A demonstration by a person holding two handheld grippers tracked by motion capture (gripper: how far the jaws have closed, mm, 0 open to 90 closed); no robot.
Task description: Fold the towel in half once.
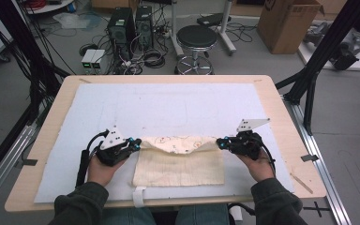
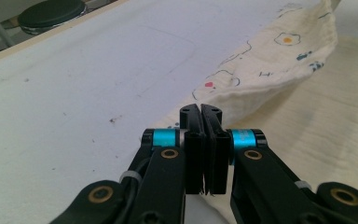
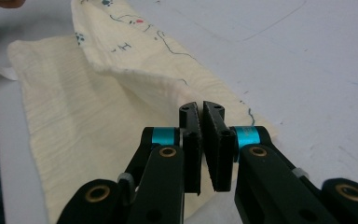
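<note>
A lab floor cluttered with computer towers, cables, a black stool (image 1: 196, 37) and a cardboard box (image 1: 288, 21) is filling the top of the high view; below it a wooden table (image 1: 56, 110) is carrying a white mat (image 1: 168, 103) that covers most of its top. The cream cloth (image 1: 180, 164) is lying at the lower centre of that view, near the person's edge of the mat, its far edge raised and doubling back toward the person, so the printed side is showing along the lifted strip. The left gripper (image 1: 136, 144) is pinching the far left corner of the cloth, jaws clamped together on the fabric; in the left gripper view the left gripper (image 2: 200, 112) is meeting the fold right at the jaw tips. The right gripper (image 1: 221, 143) is doing the same at the far right corner, jaws closed on the fabric, and in the right gripper view the right gripper (image 3: 201, 109) is biting the hem where the cloth (image 3: 88, 121) turns over. Judgement: a fold toward the near edge is under way. To do it well, both corners should be travelling level and at an equal pace, keeping the lifted edge taut between them so that the sag visible at its middle is not creasing. Corners should be landing on the near corners, touching edge to edge, before either grip is loosening; a shallow bite risks slipping off.
</note>
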